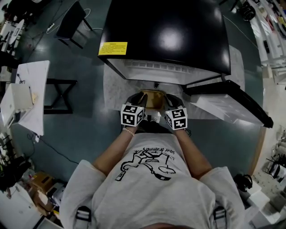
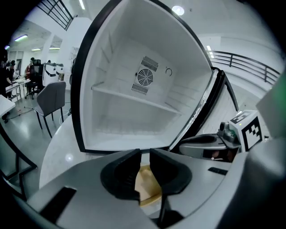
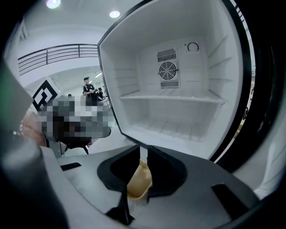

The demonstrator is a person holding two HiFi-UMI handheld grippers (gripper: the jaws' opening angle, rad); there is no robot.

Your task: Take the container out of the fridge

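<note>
Left gripper (image 2: 144,154): jaws clamped on one edge of the tan container (image 2: 147,185). Right gripper (image 3: 143,152): jaws clamped on the opposite edge. Container: held between both, outside and just before the open fridge (image 1: 170,36); door (image 1: 228,103) swung right.

Dark teal floor (image 1: 80,134), glossy — a white table (image 1: 38,76) stands at the left beside a black cross-braced stand (image 1: 59,95), with a dark chair (image 1: 71,20) farther back. Cluttered shelves (image 1: 270,27) line the right. Round ceiling lights (image 2: 178,10) glow above a balcony railing (image 2: 250,62).
</note>
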